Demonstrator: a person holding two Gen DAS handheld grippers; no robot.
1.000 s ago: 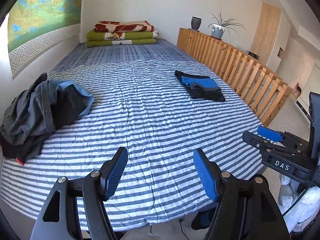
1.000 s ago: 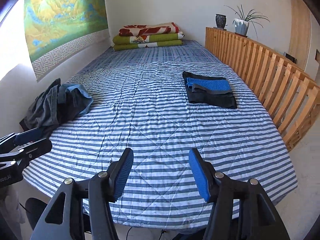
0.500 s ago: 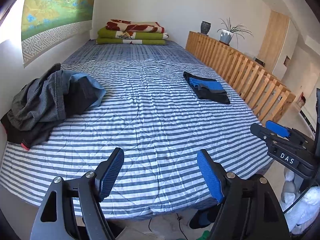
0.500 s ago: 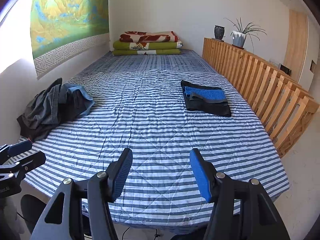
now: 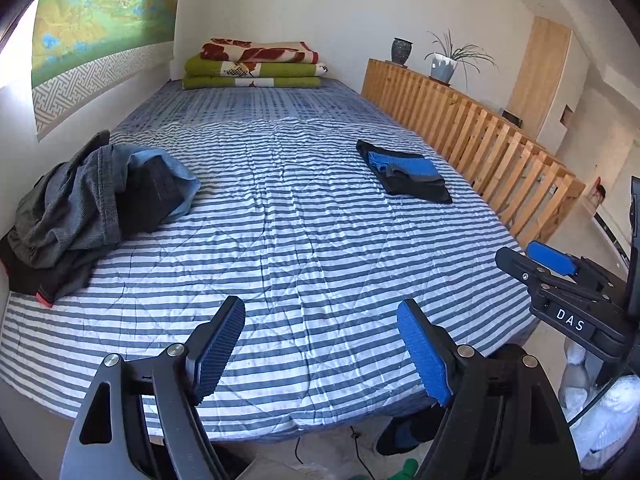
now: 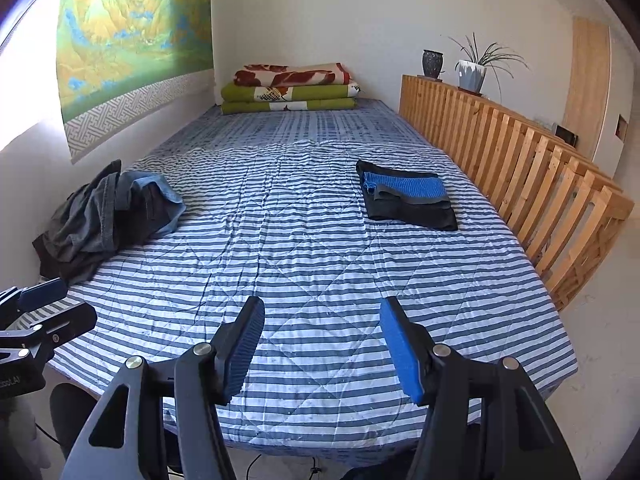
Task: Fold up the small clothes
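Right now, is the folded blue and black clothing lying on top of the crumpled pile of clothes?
No, the folded clothing lies alone near the wooden railing, apart from the crumpled pile by the wall.

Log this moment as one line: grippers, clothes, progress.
left gripper: opening, empty | right gripper: open, empty | unfolded pile: untouched, bed's left | folded stack: by wooden rail | next: pile
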